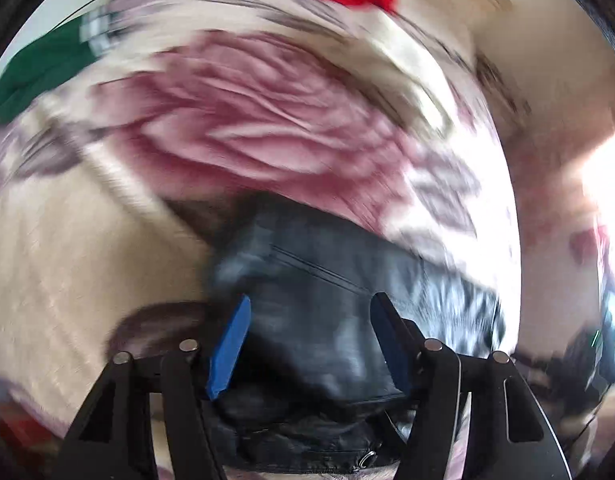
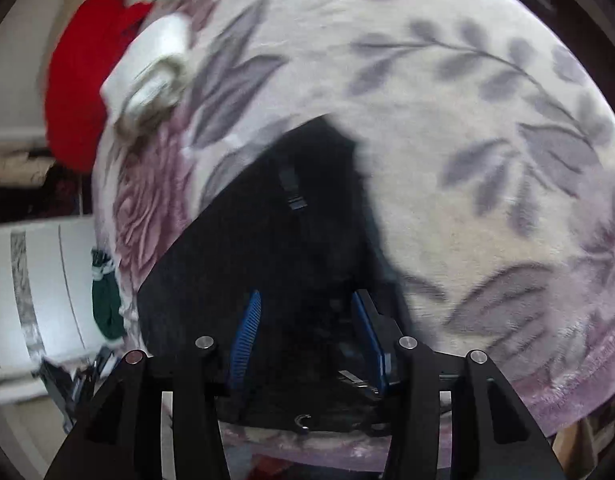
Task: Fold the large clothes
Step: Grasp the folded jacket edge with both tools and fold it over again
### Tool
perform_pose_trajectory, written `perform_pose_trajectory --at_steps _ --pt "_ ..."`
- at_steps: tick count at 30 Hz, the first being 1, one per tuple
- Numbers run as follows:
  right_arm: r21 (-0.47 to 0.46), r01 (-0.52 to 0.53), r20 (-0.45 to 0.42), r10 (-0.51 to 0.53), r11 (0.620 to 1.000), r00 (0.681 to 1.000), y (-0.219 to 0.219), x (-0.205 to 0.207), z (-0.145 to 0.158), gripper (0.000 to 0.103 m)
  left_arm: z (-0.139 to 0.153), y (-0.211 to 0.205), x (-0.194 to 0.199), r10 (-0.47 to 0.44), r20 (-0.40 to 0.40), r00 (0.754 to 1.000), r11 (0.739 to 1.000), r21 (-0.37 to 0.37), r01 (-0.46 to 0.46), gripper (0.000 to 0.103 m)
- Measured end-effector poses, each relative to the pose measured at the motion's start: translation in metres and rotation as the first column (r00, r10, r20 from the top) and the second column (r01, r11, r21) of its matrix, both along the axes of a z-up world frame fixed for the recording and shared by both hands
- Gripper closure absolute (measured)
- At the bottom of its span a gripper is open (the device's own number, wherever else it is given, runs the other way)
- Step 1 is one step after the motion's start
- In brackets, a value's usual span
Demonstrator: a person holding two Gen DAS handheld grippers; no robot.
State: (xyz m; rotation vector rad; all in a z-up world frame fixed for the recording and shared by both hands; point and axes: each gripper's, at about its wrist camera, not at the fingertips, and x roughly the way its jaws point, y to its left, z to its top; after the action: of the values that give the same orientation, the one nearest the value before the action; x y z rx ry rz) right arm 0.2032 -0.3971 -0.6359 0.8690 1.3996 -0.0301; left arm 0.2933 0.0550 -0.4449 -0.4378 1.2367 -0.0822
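A soft, limp black garment (image 1: 315,320) lies on the blanket (image 1: 243,128); both tools (image 1: 311,344) (image 2: 307,344) stand apart over it, unclamped. Its edge nearest them is best gripped.

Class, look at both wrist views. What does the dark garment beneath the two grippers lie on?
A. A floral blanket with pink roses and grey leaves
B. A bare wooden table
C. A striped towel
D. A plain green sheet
A: the dark garment lies on a floral blanket, whose grey leaves show in the right wrist view and a pink rose in the left.
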Motion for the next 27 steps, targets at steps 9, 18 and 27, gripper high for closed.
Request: perform_pose_trajectory --at_steps 9,18,27 --pt "-0.121 -0.403 -0.17 0.381 0.907 0.909 0.135 0.054 -0.075 0.054 -0.122 -0.043 0.019 -0.111 -0.172 0.979 0.993 -0.052 0.104 0.077" --pt "-0.049 -0.305 -0.145 0.295 0.951 0.944 0.116 0.05 -0.052 0.053 -0.081 0.004 -0.006 -0.009 -0.196 0.98 0.975 -0.219 -0.035 0.058" --pt "0.147 0.165 -0.148 -0.143 0.975 0.979 0.012 -0.001 -0.081 0.033 -0.116 0.048 -0.027 0.241 -0.242 0.94 0.877 -0.36 -0.317 0.019"
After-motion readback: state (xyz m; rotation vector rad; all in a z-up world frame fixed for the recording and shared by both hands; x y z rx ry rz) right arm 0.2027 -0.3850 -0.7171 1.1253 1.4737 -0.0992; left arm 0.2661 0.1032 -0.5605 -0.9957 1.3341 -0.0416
